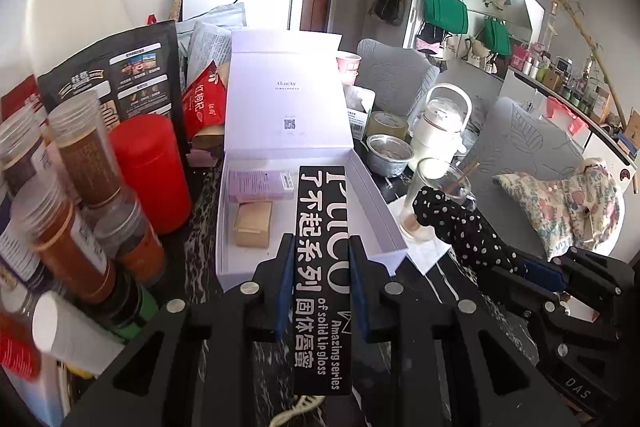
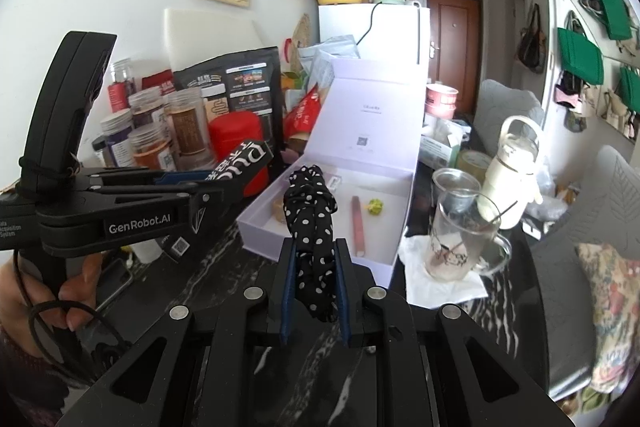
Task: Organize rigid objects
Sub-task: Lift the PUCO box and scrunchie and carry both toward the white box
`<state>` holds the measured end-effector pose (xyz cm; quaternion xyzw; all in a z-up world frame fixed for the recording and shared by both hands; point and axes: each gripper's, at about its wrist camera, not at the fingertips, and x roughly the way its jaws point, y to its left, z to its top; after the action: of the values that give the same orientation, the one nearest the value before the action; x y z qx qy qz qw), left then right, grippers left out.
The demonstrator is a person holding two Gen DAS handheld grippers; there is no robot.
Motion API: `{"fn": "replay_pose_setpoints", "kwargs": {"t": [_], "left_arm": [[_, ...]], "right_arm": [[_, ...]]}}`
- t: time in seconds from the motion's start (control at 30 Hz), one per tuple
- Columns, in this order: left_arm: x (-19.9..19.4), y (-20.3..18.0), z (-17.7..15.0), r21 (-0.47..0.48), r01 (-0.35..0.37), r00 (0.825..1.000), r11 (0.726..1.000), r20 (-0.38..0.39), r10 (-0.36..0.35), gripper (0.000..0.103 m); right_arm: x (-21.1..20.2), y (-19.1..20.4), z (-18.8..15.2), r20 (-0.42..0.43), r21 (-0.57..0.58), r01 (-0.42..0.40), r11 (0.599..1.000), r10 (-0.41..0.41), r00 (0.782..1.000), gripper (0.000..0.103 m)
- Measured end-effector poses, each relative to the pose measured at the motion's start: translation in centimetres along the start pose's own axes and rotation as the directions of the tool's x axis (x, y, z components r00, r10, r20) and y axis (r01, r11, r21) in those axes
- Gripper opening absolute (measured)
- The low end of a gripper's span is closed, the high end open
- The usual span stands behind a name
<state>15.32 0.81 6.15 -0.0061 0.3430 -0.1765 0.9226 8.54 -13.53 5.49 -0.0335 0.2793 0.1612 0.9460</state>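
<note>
Left wrist view: left gripper [image 1: 320, 283] clamps a black carton [image 1: 322, 267] over the open white box [image 1: 384, 211]. Right gripper [image 2: 316, 283] pinches a polka-dot cloth [image 2: 312, 223] near that box's front edge.

right gripper [image 2: 316, 283] clamps a polka-dot cloth bundle [image 2: 310, 211] before the open white box [image 2: 396, 183] (lid raised).

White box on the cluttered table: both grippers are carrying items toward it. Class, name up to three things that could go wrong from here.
1. The long black carton in the left gripper sticks far forward; it might catch the white box wall.
2. The right gripper holds limp dotted fabric; it may snag or slip.
3. The glass cup stands right beside the box and could be knocked over.
</note>
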Motion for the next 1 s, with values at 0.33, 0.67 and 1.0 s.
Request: {"fn": "replay_pose_setpoints", "kwargs": {"t": [0.33, 0.67, 1.0], "left_arm": [[4.1, 1.0, 3.3, -0.001, 0.008, 1.000, 1.000, -0.011, -0.008, 0.025], [6.6, 1.8, 6.5, 0.013, 0.001, 1.000, 1.000, 0.011, -0.001, 0.025], [9.5, 3.4, 9.5, 0.014, -0.031, 0.999, 0.999, 0.042, 0.031, 0.025]], "right_arm": [[4.0, -1.7, 2.6, -0.011, -0.005, 0.006, 1.000, -0.006, 1.000, 0.018], [6.9, -3.6, 6.0, 0.016, -0.015, 0.022, 1.000, -0.022, 1.000, 0.018], [9.9, -5.6, 8.7, 0.027, -0.003, 0.053, 0.999, -0.053, 0.998, 0.018]]}}
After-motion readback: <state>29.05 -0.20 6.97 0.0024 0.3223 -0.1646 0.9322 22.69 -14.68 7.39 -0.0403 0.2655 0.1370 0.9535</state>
